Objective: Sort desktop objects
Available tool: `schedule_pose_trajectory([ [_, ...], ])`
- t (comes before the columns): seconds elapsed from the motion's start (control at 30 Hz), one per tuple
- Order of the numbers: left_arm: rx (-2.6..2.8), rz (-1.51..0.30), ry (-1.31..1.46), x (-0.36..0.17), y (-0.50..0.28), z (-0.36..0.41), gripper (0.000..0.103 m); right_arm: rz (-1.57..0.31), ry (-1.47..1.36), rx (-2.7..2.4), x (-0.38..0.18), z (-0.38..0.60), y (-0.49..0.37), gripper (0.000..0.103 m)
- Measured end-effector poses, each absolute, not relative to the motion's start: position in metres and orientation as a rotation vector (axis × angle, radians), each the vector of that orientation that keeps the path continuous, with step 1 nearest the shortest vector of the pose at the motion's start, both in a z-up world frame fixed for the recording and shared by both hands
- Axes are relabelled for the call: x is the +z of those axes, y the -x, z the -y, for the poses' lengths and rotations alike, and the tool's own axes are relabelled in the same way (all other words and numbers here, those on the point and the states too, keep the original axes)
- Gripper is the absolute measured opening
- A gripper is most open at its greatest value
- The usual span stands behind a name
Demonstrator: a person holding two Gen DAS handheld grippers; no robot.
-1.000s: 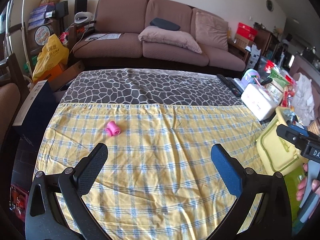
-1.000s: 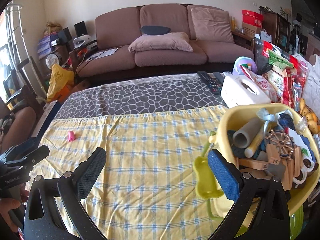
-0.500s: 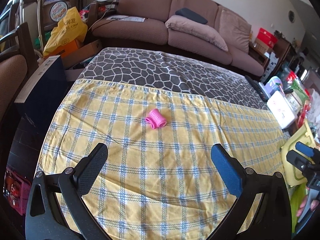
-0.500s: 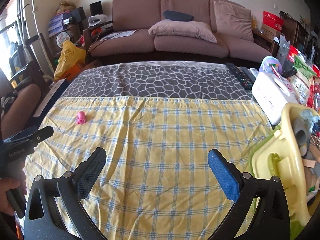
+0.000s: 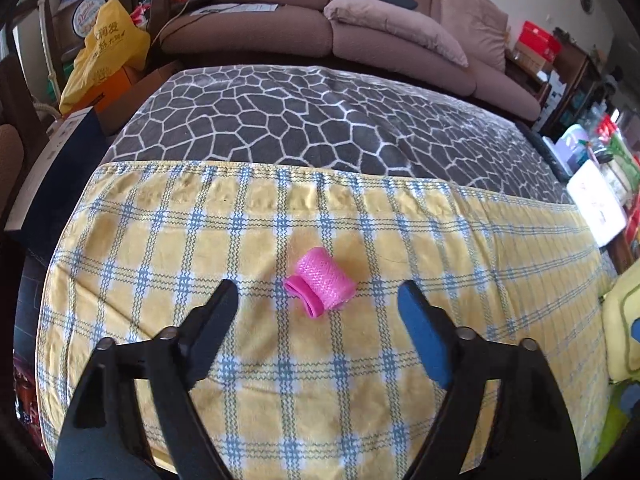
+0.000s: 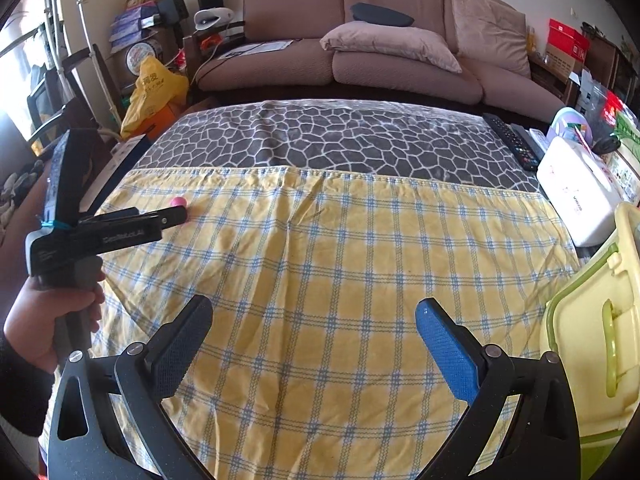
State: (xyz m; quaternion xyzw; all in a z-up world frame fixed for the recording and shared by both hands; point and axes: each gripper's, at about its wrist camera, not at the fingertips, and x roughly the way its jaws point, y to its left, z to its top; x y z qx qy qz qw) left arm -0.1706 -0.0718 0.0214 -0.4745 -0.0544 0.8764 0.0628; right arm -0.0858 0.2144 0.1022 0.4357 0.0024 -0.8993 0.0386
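While left gripper (image 5: 316, 300) jaws closing, nothing pinched yet, pink roll (image 5: 320, 286) lies at 12 o'clock on checked cloth (image 5: 360, 380). Risk: roll skids away, jaws off-centre. Right gripper (image 6: 312, 320) released, empty.

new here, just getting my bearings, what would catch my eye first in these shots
The bright pink roll stands out first, lying alone on the yellow checked cloth, just ahead of the left gripper, whose jaws are closing but not yet touching it. At the table's right edge sits a yellow-green bin, with a white box beyond it. The right gripper hangs open over bare cloth.
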Motion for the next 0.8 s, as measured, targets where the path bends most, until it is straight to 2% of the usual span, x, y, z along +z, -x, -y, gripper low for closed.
schedule_pose_trajectory([
  [0.13,2.655,0.113,1.453,0.013,0.179,0.068,0.058,0.009,-1.33,-2.76,0.105,-0.217,0.086,0.103],
  [0.17,2.66,0.113,1.445,0.013,0.179,0.069,0.052,0.008,-1.329,-2.762,0.105,-0.218,0.086,0.103],
  [0.2,2.655,0.127,1.437,0.013,0.178,0.07,0.041,0.009,-1.33,-2.763,0.105,-0.219,0.086,0.103],
  [0.23,2.648,0.14,1.433,0.014,0.179,0.072,0.036,0.013,-1.332,-2.764,0.105,-0.22,0.086,0.103],
  [0.5,2.6,0.206,1.365,0.028,0.151,0.071,0.036,0.078,-1.322,-2.752,0.109,-0.225,0.083,0.102],
  [0.67,2.555,0.208,1.263,0.055,0.116,0.054,0.036,0.205,-1.285,-2.705,0.116,-0.229,0.081,0.102],
  [0.73,2.515,0.198,1.22,0.066,0.1,0.042,0.036,0.267,-1.269,-2.678,0.119,-0.231,0.079,0.101],
  [0.8,2.475,0.158,1.177,0.077,0.084,0.026,0.036,0.337,-1.249,-2.643,0.123,-0.234,0.078,0.094],
])
